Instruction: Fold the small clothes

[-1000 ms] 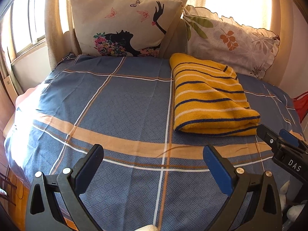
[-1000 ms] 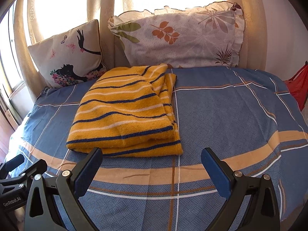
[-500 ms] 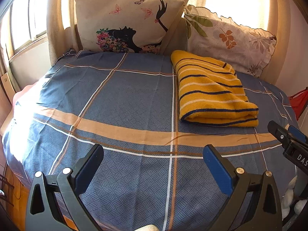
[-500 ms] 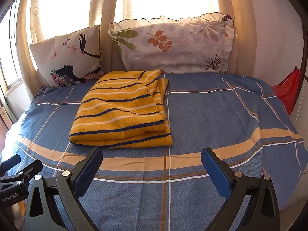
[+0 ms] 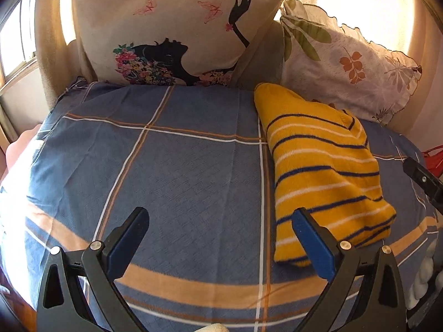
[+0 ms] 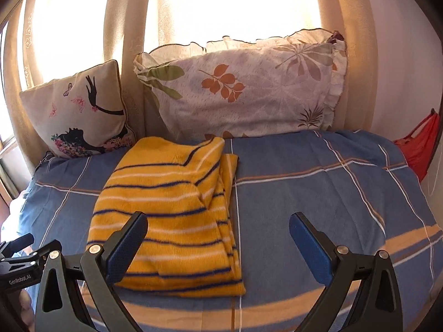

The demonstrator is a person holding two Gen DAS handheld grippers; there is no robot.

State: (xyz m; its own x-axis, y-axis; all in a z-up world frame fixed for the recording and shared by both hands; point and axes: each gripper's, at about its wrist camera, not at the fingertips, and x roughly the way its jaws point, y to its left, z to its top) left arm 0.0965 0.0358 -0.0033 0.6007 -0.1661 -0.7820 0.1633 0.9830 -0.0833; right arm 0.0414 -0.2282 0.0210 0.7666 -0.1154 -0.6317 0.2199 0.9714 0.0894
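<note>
A yellow knit garment with blue and white stripes [image 5: 324, 171] lies folded on the blue checked bed sheet [image 5: 180, 166]. It also shows in the right wrist view [image 6: 171, 202]. My left gripper [image 5: 218, 238] is open and empty, just above the sheet, its right finger at the garment's near left corner. My right gripper [image 6: 218, 238] is open and empty, low over the garment's near right edge, its left finger in front of the cloth. The right gripper's tip [image 5: 420, 177] shows at the far right of the left wrist view.
A cushion with a woman's silhouette [image 5: 171, 33] and a leaf-print pillow [image 6: 243, 88] lean against the curtained window at the back. A red bag [image 6: 420, 144] hangs off the bed's right side. The sheet [image 6: 318, 182] spreads right of the garment.
Both grippers have moved forward and lower toward the garment, which now looms larger and reaches between the fingers. Both stay open. The garment itself has not moved.
</note>
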